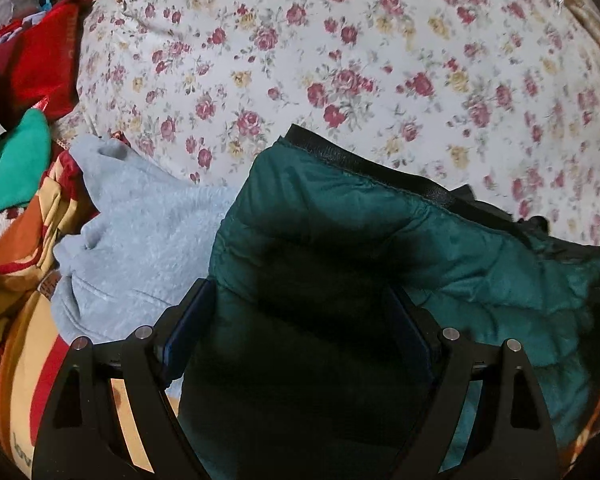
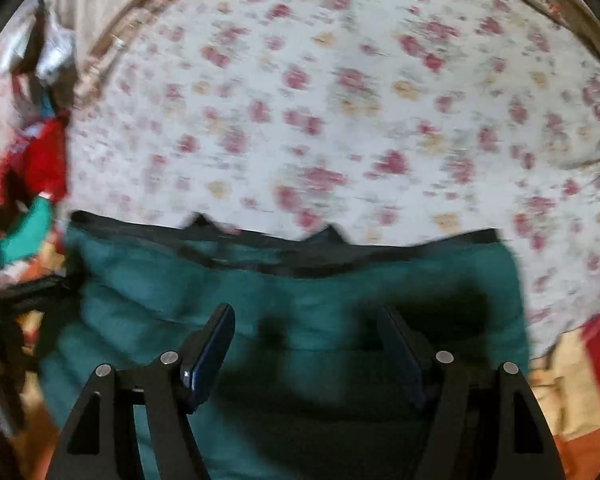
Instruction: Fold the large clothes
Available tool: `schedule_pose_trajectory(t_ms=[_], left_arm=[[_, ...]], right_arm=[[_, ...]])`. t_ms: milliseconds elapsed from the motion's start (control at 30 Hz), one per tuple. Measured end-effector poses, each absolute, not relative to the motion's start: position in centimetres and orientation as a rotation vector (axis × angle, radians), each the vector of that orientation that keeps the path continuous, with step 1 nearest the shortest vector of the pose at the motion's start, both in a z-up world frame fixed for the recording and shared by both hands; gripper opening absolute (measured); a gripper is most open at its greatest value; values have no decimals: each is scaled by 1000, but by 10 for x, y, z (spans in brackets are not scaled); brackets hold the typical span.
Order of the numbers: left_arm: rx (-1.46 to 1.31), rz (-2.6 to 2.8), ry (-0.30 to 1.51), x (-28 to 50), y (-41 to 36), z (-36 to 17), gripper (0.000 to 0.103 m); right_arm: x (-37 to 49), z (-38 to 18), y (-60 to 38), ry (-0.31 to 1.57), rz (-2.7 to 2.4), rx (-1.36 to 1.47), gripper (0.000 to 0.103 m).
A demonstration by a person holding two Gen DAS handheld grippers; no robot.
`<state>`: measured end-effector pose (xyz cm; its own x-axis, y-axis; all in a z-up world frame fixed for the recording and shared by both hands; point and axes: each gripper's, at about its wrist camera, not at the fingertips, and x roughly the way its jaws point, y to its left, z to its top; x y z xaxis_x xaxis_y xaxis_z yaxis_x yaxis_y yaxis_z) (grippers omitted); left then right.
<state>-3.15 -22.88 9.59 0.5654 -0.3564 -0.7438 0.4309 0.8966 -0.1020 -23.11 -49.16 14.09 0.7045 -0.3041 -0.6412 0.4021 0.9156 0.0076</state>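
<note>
1. A dark green quilted jacket (image 1: 440, 248) is lying on a bed covered by a floral sheet (image 1: 340, 60), its black-trimmed edge (image 1: 364, 164) facing the far side of the bed.
2. The left tongs (image 1: 296, 320) are standing spread wide above the jacket, the blue pads (image 1: 184, 332) lying to either side of the padded cloth without pinching it; they are released.
3. The right tongs (image 2: 308, 344) are likewise hanging released over the same jacket (image 2: 300, 300), with their pads (image 2: 212, 356) well apart and nothing clamped between them; this view is blurred.
4. A pale blue fleece garment (image 1: 140, 248) is lying just beside the jacket on the left in the left wrist view, touching its edge.
5. Further left, a red garment (image 1: 44, 60) and a bright green one (image 1: 16, 164) are sitting in a heap, with orange and yellow patterned cloth (image 1: 24, 320) below them.
6. In the right wrist view, the other tongs' black frame (image 2: 32, 292) is showing at the jacket's left edge.
</note>
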Motion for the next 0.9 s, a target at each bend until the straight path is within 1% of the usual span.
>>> schedule_pose_trajectory(t_ms=[133,300,400,533,700,833,900], left_arm=[[109,-459,877,-20,-237,87,86],[116,-449,866,-12,-243,79,91],[108,-447,869,-8,-244,75,94],[103,-444,859,-8,-243,73,95],[100,-449,863,-7,-243,72,95],[89,-451,858,-7,-242,71,95],[91,-449,851,-8,-242,71,95]], right_arm=[[-223,115,-524,713,-436,214,72],[-212,91,-535,710,-440,234,75],[-213,87,-540,708,-424,265,75],[-214,96,-533,731,-434,255,75],[-251,128,-521,632,-401,286,74],[-253,109,-531,685,-457,289,75],[-252,92,-538,669,-455,326,75]])
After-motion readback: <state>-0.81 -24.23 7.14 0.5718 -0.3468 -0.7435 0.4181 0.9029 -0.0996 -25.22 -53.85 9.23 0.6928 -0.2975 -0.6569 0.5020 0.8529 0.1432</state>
